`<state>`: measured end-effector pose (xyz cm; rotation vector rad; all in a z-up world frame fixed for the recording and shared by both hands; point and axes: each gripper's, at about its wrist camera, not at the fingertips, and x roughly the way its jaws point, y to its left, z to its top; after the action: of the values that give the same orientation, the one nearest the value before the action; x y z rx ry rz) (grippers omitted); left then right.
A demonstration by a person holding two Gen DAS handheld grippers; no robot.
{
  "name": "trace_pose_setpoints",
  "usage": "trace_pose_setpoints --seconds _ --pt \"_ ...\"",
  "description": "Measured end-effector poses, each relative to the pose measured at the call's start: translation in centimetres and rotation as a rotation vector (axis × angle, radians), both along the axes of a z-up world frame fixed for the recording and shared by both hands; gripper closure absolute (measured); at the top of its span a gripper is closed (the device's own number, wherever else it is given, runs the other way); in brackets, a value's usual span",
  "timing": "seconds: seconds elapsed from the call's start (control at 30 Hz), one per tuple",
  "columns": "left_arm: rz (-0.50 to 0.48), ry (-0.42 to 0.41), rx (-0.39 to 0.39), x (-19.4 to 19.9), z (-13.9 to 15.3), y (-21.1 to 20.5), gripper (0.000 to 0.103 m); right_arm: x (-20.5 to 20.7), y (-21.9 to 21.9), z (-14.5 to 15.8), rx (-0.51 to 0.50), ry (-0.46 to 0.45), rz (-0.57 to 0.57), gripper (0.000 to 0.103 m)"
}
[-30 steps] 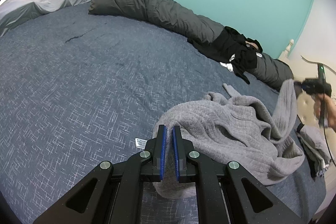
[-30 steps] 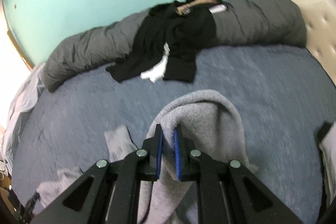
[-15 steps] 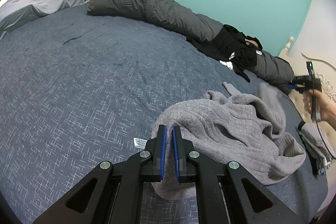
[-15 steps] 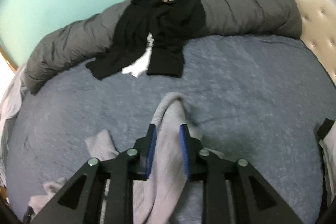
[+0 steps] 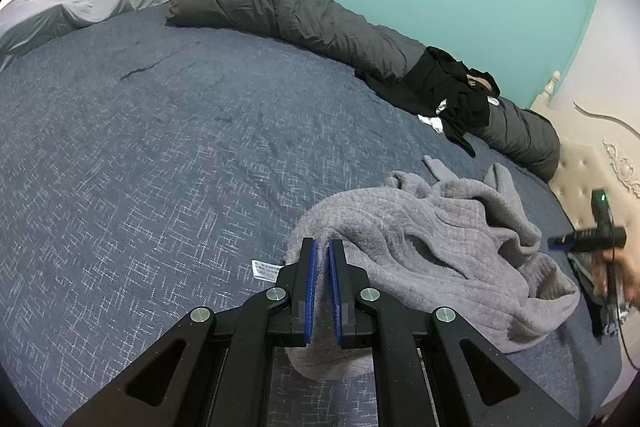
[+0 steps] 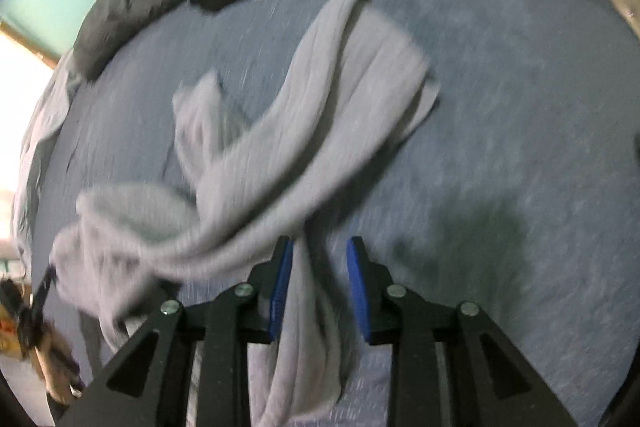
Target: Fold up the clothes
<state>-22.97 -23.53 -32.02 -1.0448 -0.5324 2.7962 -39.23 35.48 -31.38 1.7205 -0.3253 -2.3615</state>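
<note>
Looking across the blue bed, we find the grey sweater lying crumpled near its right edge, nothing folded yet. Our left gripper pinches a bunched edge of it. Our right gripper has just been opening, a strip of knit hanging loose between its parted jaws.

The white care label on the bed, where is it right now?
In the left wrist view the white care label lies on the blue bedspread, just left of the left gripper and beside the grey sweater.
</note>
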Motion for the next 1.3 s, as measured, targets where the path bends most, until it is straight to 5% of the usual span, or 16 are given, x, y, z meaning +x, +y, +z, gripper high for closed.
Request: trace_pose_setpoints --seconds 0.37,0.5,0.73,0.77,0.83,0.9,1.07,1.3 --pt "-0.002 -0.001 0.011 0.0 0.0 -0.2 0.096 1.0 -1.4 -2.0 -0.146 0.009 -0.033 0.069" --pt "0.000 -0.003 0.019 0.0 0.0 -0.4 0.096 1.7 -1.1 -1.6 -0.202 0.030 -0.046 0.056" --pt "-0.001 -0.001 0.020 0.0 0.1 -0.3 0.096 2.4 -3.9 -2.8 -0.050 -0.009 0.064 0.056" --pt "0.000 -0.002 0.021 0.0 0.1 -0.4 0.096 2.5 -4.3 -3.1 -0.018 -0.012 0.077 0.057" --pt "0.000 -0.002 0.022 0.0 0.1 -0.4 0.096 2.8 -4.7 -3.1 0.019 -0.003 0.084 0.087" --pt "-0.002 -0.001 0.022 0.0 0.1 -0.4 0.096 3.2 -5.0 -2.9 0.047 0.012 0.083 0.093" --pt "-0.004 0.005 0.029 -0.1 0.4 -0.5 0.096 4.2 -4.1 0.6 0.034 0.096 0.035 0.095" --pt "-0.013 0.030 0.035 0.3 1.4 -0.1 0.096 4.8 -2.5 10.1 -0.022 0.276 -0.025 0.095"
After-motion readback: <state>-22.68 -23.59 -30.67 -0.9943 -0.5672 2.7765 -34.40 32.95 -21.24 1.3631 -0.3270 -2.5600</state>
